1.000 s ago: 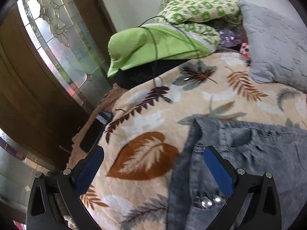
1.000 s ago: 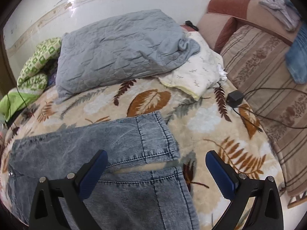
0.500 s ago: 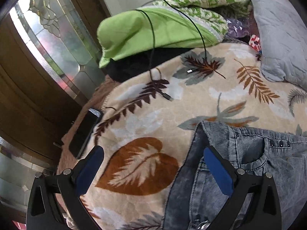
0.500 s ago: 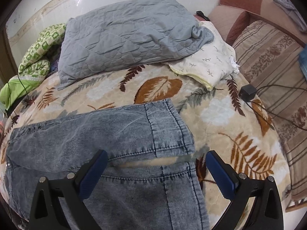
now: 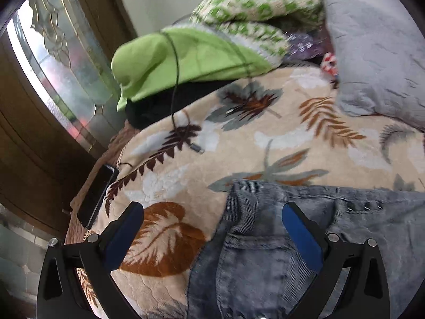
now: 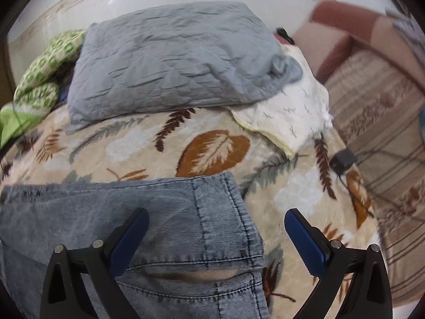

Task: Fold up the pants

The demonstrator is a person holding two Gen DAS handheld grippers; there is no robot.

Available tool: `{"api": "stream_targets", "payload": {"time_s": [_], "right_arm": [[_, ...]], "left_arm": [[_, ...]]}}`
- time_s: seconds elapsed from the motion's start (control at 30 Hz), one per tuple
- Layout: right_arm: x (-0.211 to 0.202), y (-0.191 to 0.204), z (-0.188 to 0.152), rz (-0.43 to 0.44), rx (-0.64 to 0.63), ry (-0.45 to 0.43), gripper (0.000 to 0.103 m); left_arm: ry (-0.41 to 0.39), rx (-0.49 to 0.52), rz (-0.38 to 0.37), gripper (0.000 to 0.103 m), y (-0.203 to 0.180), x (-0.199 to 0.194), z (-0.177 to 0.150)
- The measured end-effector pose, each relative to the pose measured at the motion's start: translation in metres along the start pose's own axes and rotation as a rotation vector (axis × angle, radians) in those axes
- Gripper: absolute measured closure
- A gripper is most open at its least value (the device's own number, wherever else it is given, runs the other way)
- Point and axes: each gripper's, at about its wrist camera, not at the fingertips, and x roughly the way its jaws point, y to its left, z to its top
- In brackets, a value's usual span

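The pants (image 5: 305,252), of faded blue-grey denim, are laid flat on the leaf-patterned blanket (image 5: 265,138) that covers the bed. The left claw (image 5: 212,231) is held wide above the waist end of the pants, one blue pad over the blanket and the other over the denim by a pocket; nothing is gripped. The right claw (image 6: 216,236) is likewise spread wide and empty, above the two leg hems (image 6: 225,220), which are seen one beside the other with a narrow gap of blanket between them. Beyond the pants a grey pillow (image 6: 172,58) is seen, with a white pillow (image 6: 292,117) partly under it. Beside the pants' waist, at the blanket's edge, a dark phone (image 5: 97,194) is seen, and beyond it green bedding (image 5: 186,61) crossed by a black cable (image 5: 175,79).
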Motion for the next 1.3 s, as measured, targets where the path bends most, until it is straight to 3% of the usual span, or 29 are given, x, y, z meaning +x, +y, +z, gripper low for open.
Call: {"api": "stream_targets", "payload": {"time_s": [0.13, 0.27, 0.47, 0.67, 0.87, 1.07, 1.2, 1.3], "right_arm": [[-0.029, 0.034, -0.003, -0.047, -0.121, -0.077, 0.000], [-0.060, 0.054, 0.000, -0.042, -0.163, -0.149, 0.000], [-0.084, 0.064, 0.010, -0.039, -0.180, -0.204, 0.000], [-0.046, 0.058, 0.021, -0.037, -0.167, -0.127, 0.000], [0.042, 0.030, 0.031, 0.028, -0.105, 0.037, 0.000], [0.104, -0.014, 0.037, 0.105, -0.032, 0.150, 0.005], [0.131, -0.030, 0.042, 0.154, 0.025, 0.220, 0.027], [0.149, -0.037, 0.041, 0.129, 0.047, 0.249, 0.031]], "left_arm": [[-0.062, 0.020, -0.028, 0.000, -0.008, -0.034, -0.011], [-0.106, 0.051, -0.029, 0.000, -0.009, -0.057, -0.014], [-0.106, 0.058, 0.006, 0.000, 0.000, -0.053, -0.006], [0.014, 0.044, 0.014, 0.000, 0.003, 0.004, 0.008], [0.192, -0.024, -0.041, 0.001, 0.009, 0.075, 0.020], [0.284, -0.059, -0.129, 0.027, 0.006, 0.113, 0.028], [0.341, -0.069, -0.207, 0.056, -0.006, 0.131, 0.029], [0.318, -0.055, -0.213, 0.063, -0.013, 0.129, 0.029]]}}
